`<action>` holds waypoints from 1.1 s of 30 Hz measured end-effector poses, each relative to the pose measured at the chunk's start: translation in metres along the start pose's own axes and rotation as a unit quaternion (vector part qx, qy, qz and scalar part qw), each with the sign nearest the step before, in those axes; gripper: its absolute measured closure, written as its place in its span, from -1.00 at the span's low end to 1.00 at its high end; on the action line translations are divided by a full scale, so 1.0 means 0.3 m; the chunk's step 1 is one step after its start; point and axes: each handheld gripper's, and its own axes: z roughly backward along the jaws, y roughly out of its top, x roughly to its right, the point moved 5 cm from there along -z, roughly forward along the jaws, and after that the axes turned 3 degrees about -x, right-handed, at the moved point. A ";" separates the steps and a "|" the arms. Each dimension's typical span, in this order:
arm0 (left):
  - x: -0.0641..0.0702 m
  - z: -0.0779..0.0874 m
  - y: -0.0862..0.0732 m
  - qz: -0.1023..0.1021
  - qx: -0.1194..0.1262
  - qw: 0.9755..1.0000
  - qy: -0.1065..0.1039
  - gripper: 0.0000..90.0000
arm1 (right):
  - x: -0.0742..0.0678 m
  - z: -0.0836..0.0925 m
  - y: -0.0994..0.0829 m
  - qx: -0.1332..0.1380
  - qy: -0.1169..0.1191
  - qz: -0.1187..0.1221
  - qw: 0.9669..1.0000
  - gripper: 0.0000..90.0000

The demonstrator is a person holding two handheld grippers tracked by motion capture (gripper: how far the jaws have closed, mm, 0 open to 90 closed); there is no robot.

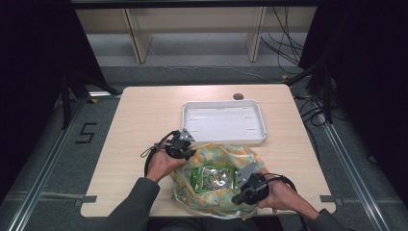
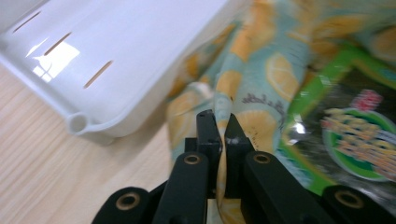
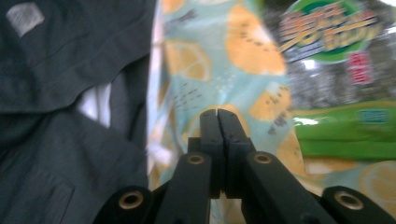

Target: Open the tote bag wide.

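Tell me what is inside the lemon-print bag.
A green snack packet lies in the open mouth of the lemon-print bag, its printed face up. Whatever lies beneath the packet is covered by it and by the bag's cloth.

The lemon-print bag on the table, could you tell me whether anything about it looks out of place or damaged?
Nothing stands out. The lemon-print bag lies crumpled but intact near the white tray, the green snack packet sits in its mouth, and the left gripper and right gripper each pinch a fold of its fabric.
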 end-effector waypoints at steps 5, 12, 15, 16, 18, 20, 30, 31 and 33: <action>-0.063 -0.045 -0.039 0.016 -0.025 0.999 0.018 0.98 | -0.024 -0.025 -0.012 -0.019 0.005 0.016 1.000 1.00; -0.039 -0.057 -0.041 0.012 -0.030 0.999 0.027 0.55 | -0.029 -0.044 -0.017 -0.021 0.004 0.001 1.000 0.80; -0.013 0.024 -0.013 0.027 -0.004 0.999 0.023 0.15 | -0.008 0.013 0.010 0.021 -0.013 -0.019 1.000 0.48; -0.004 0.052 -0.001 0.033 0.013 0.999 0.024 0.04 | 0.003 0.035 0.021 0.040 -0.025 -0.024 0.999 0.42; 0.003 0.081 0.008 0.035 0.026 0.999 0.025 -0.10 | 0.009 0.058 0.035 0.060 -0.033 -0.032 0.997 0.36; 0.034 0.167 0.021 0.028 0.051 0.998 0.021 -0.12 | 0.042 0.119 0.072 0.113 -0.070 -0.044 0.990 0.36; 0.263 0.258 -0.067 0.019 0.088 0.990 -0.111 -0.10 | 0.145 0.101 0.104 0.100 -0.150 -0.079 0.980 0.24; 0.263 0.258 -0.067 0.019 0.088 0.990 -0.111 -0.15 | 0.156 0.089 0.103 0.091 -0.156 -0.083 0.980 0.28; 0.314 0.209 -0.113 -0.003 0.063 0.987 -0.147 -0.22 | 0.184 0.072 0.099 0.076 -0.158 -0.077 0.981 0.48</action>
